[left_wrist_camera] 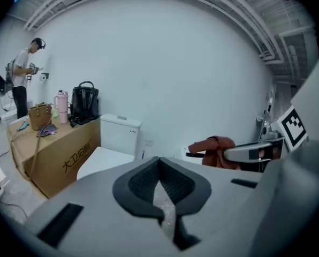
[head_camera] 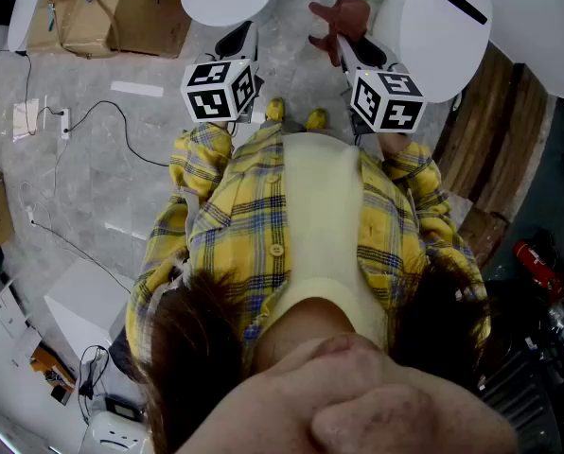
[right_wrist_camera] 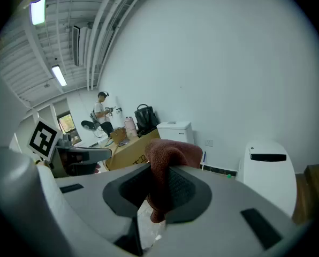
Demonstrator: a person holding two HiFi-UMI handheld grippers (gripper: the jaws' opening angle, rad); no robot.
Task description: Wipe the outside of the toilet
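The toilet (right_wrist_camera: 270,171) is standing ahead and to the right of the right hand-held gripper (right_wrist_camera: 165,167), which is clamping a reddish-brown cloth (right_wrist_camera: 173,151) between its jaws. The left hand-held gripper (left_wrist_camera: 159,167), jaws pressed together on nothing, is pointing toward a second toilet (left_wrist_camera: 119,135) beside a cardboard box (left_wrist_camera: 58,154).

toilet (head_camera: 449,50): cut by top edge | cardboard box (head_camera: 121,12): cut by top edge
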